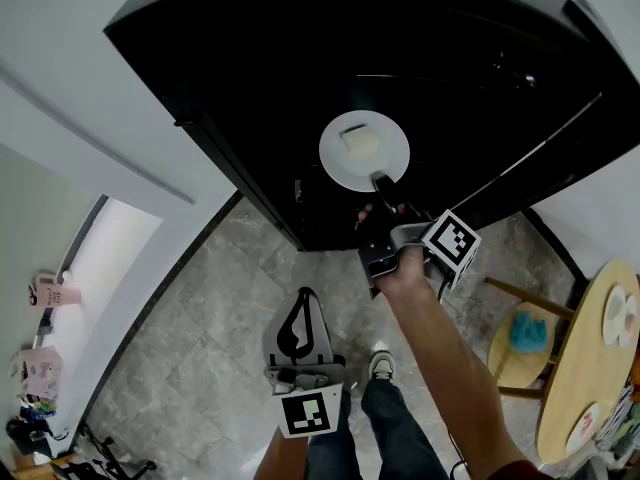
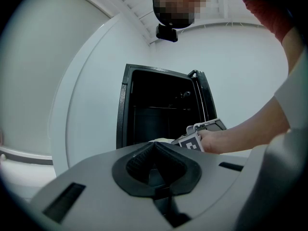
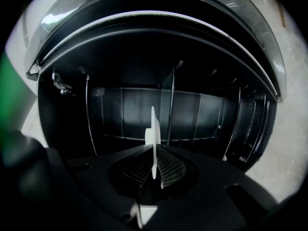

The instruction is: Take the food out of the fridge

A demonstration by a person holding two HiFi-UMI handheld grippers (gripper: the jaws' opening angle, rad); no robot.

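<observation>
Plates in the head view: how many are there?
3. One plate, carrying food, is clamped in the right gripper at the open fridge; two more sit on the round table: a farther plate and a nearer plate. More may lie beyond the frame.

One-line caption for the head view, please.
Right gripper holds a white plate of pale food by its rim before the open black fridge; left gripper hangs empty.

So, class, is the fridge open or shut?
Open: the head view looks into the dark inside of the fridge, and the right gripper grips the plate.
</observation>
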